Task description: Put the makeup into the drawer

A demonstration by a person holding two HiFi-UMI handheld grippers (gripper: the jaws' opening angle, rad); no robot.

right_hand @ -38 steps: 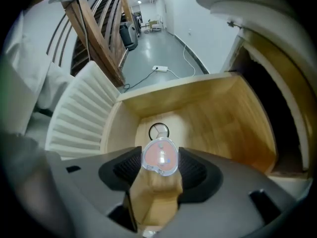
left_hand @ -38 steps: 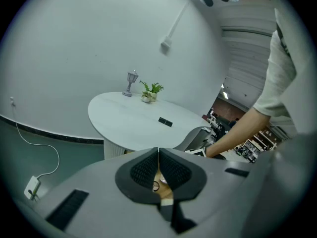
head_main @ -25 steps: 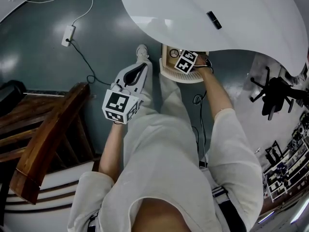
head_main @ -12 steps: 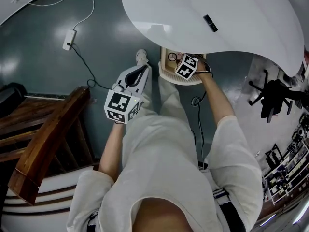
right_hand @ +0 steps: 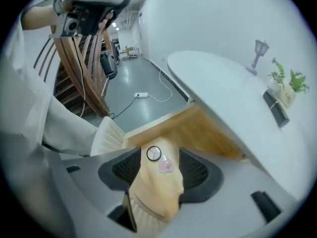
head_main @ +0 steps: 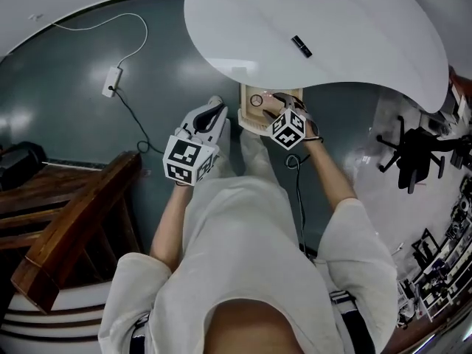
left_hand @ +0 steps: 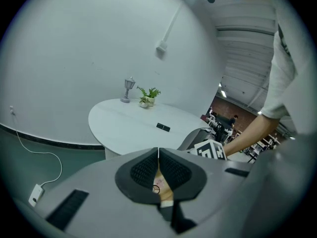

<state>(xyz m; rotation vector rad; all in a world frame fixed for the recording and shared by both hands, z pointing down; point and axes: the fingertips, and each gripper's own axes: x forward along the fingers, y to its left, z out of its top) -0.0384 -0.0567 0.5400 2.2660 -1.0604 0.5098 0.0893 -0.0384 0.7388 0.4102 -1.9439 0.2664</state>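
Wooden stair rail [head_main: 70, 212] is filling the head view's 8 o'clock corner. Near 11 o'clock of centre, the left gripper [head_main: 215, 109] is hanging over the grey floor [head_main: 66, 124] on a bent forearm and tilting gently downward toward 12 o'clock. Its jaws are pressing together with nothing between them. At 12 o'clock the wooden drawer [head_main: 245, 116] is standing pulled out beneath the white table [head_main: 332, 28]. The makeup [head_main: 256, 101], a black-rimmed round compact [right_hand: 154, 153] and a pink heart-shaped case [right_hand: 166, 166], is lying on the drawer's floor. Toward 1 o'clock, the right gripper [head_main: 280, 108] is pointing steeply down above the drawer. Its jaws are standing apart, having just been narrowing, and are gripping nothing, with the makeup showing below the gap.
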